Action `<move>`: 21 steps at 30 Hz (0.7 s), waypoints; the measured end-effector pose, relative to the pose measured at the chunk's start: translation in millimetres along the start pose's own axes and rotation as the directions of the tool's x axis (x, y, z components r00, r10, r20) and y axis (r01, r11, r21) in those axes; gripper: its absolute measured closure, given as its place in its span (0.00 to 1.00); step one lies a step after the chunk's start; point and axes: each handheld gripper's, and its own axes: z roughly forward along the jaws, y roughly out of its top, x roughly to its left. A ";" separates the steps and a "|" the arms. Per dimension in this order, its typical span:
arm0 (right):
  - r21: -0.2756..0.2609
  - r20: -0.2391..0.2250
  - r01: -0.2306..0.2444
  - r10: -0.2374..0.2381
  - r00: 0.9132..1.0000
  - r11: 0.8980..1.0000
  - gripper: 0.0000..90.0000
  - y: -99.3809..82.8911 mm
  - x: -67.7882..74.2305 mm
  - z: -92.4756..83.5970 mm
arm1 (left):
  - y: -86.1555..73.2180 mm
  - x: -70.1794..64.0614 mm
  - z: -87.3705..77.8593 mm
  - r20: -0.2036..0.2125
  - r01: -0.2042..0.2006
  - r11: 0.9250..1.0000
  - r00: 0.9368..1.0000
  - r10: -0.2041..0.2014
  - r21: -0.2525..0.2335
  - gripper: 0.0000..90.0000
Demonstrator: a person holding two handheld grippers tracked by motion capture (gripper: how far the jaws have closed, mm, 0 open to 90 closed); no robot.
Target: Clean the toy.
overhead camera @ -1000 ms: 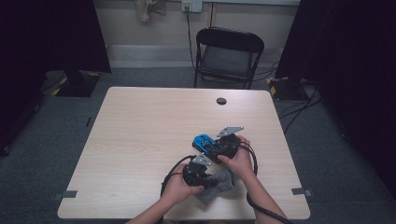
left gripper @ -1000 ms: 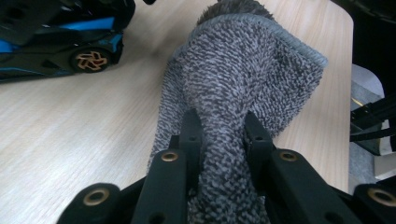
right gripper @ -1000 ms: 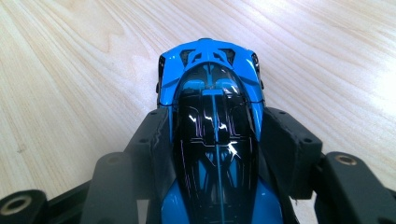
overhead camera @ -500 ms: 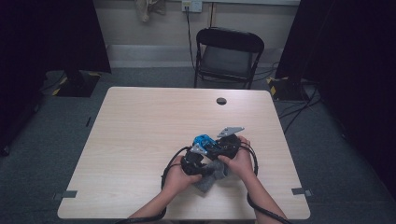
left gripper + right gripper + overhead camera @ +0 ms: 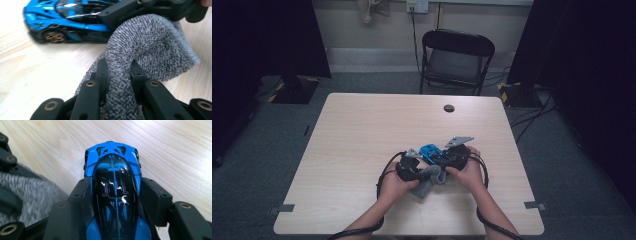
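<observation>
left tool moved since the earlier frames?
Yes. In the high view the left tool, shut on the grey cloth, has shifted up-table from the near table edge, closer to the blue toy car.

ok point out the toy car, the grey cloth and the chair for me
toy car (image 5: 113,192), right gripper view, on its glossy black roof
grey cloth (image 5: 147,47), left gripper view, on the bulging fold above the jaws
chair (image 5: 455,62), high view, on the dark seat
</observation>
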 end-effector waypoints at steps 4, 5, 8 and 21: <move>0.000 0.000 0.000 0.000 1.000 1.000 0.48 -0.2 0.0 -0.2 | -1.7 10.3 -7.1 -0.035 0.016 1.000 0.999 -0.016 -0.001 0.83; 0.000 0.000 0.000 0.000 1.000 1.000 0.48 -0.1 0.0 -0.2 | -2.0 13.9 -8.6 -0.040 0.025 1.000 0.999 -0.025 -0.008 0.83; 0.002 -0.001 -0.001 0.001 1.000 1.000 0.48 0.1 -0.1 -0.1 | -2.6 21.2 -12.1 -0.055 0.036 0.999 0.998 -0.036 -0.011 0.83; 0.009 0.000 0.003 -0.003 1.000 1.000 0.48 1.3 0.0 0.0 | 3.8 39.1 -15.1 -0.094 0.061 0.998 0.994 -0.062 -0.015 0.83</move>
